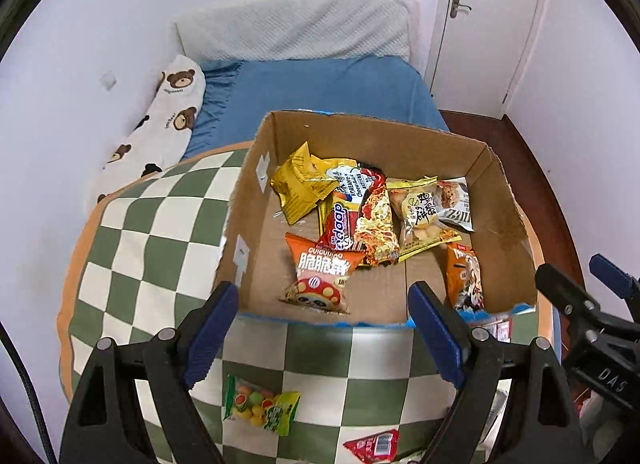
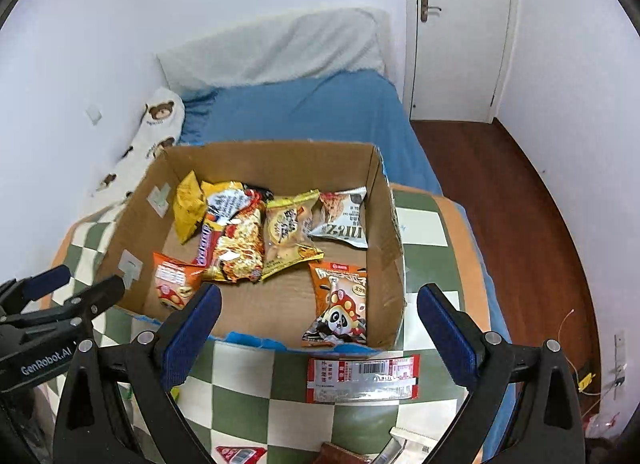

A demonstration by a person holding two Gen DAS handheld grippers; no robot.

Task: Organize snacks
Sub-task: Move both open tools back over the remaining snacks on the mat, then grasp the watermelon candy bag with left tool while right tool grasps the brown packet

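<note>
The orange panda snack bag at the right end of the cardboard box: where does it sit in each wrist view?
Left wrist view: orange panda bag lies right of centre, against the box's right wall, partly hidden by a gripper finger.
Right wrist view: orange panda bag lies just right of centre, in the near right corner.
Shared landmark: cardboard box.

The red packet (image 1: 374, 446) at the left wrist view's bottom edge is cut off. In the right wrist view, a brown packet (image 2: 340, 454) is cropped below, and the cardboard box (image 2: 390, 248) partly hides the blue bed.
</note>
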